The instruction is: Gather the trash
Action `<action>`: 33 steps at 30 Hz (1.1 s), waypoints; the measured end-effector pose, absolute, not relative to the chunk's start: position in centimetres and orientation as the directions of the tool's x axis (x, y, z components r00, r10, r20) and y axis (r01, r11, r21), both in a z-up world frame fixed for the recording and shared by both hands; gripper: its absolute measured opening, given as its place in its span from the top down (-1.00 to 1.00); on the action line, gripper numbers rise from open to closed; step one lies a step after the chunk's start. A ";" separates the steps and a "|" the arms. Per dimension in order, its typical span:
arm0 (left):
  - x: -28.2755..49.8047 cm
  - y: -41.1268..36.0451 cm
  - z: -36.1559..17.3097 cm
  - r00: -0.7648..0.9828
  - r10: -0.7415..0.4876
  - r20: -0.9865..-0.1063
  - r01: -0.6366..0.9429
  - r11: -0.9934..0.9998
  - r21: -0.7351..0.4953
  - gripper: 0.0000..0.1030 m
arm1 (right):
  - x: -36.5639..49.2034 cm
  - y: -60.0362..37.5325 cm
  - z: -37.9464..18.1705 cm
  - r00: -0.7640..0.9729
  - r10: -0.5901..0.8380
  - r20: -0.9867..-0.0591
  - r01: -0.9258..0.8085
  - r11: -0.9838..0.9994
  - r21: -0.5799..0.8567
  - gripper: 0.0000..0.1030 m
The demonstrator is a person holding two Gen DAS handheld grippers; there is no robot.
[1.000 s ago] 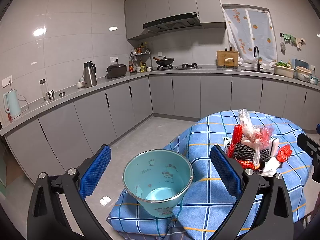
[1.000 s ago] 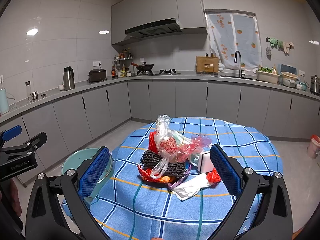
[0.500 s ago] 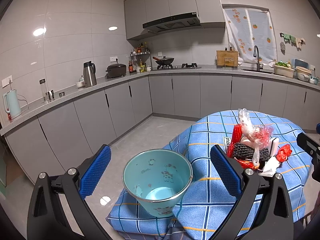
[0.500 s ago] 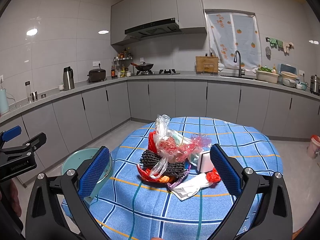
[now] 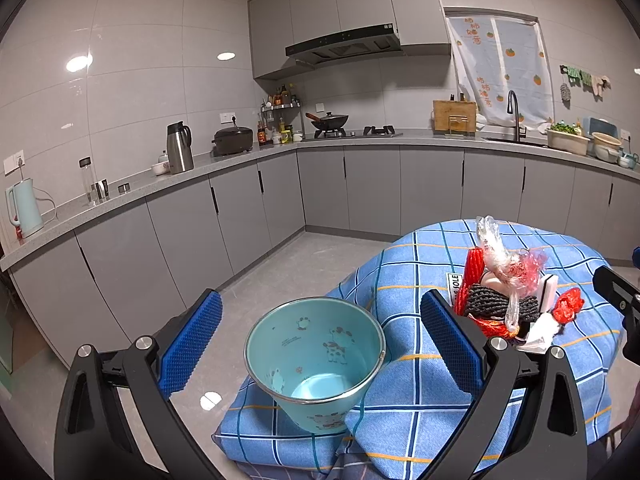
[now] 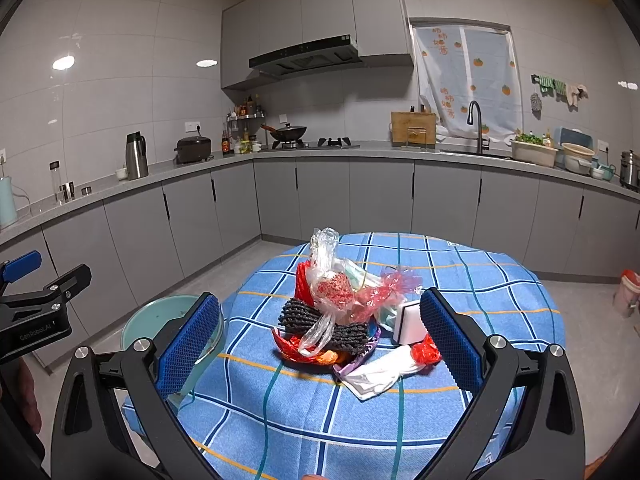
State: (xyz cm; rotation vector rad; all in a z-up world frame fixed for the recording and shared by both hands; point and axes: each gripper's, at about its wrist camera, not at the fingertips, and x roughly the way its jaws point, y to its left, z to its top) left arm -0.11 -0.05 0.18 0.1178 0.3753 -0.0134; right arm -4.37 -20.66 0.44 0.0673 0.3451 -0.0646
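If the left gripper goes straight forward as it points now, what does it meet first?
Most likely the teal bucket: it sits centred between the open left gripper fingers, empty inside. Depth is unclear.

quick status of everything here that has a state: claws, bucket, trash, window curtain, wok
left claw: open, holding nothing, aimed at the bucket
right claw: open, holding nothing, aimed at the trash pile
teal bucket: upright, looks empty inside
trash pile: heaped on the table, uncollected
tablecloth: spread over the table
curtain: drawn across the window
wok: on the stove, lid on
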 end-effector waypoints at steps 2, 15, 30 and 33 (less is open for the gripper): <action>-0.1 0.0 0.2 0.931 0.009 -0.366 0.034 0.993 0.112 -0.90 | -4.4 -20.7 0.4 0.939 -0.051 -0.340 0.075 0.996 0.056 -0.92; -0.1 0.0 0.2 0.930 0.010 -0.367 0.034 0.993 0.112 -0.90 | -4.5 -20.7 0.6 0.940 -0.054 -0.336 0.077 0.996 0.056 -0.92; 0.3 0.1 0.0 0.926 0.010 -0.377 0.034 0.994 0.109 -0.90 | -4.2 -21.2 0.3 0.935 -0.067 -0.349 0.093 0.994 0.057 -0.92; 0.6 0.1 -0.3 0.923 0.002 -0.385 0.042 0.994 0.104 -0.90 | -3.7 -21.6 0.0 0.930 -0.084 -0.358 0.111 0.992 0.057 -0.92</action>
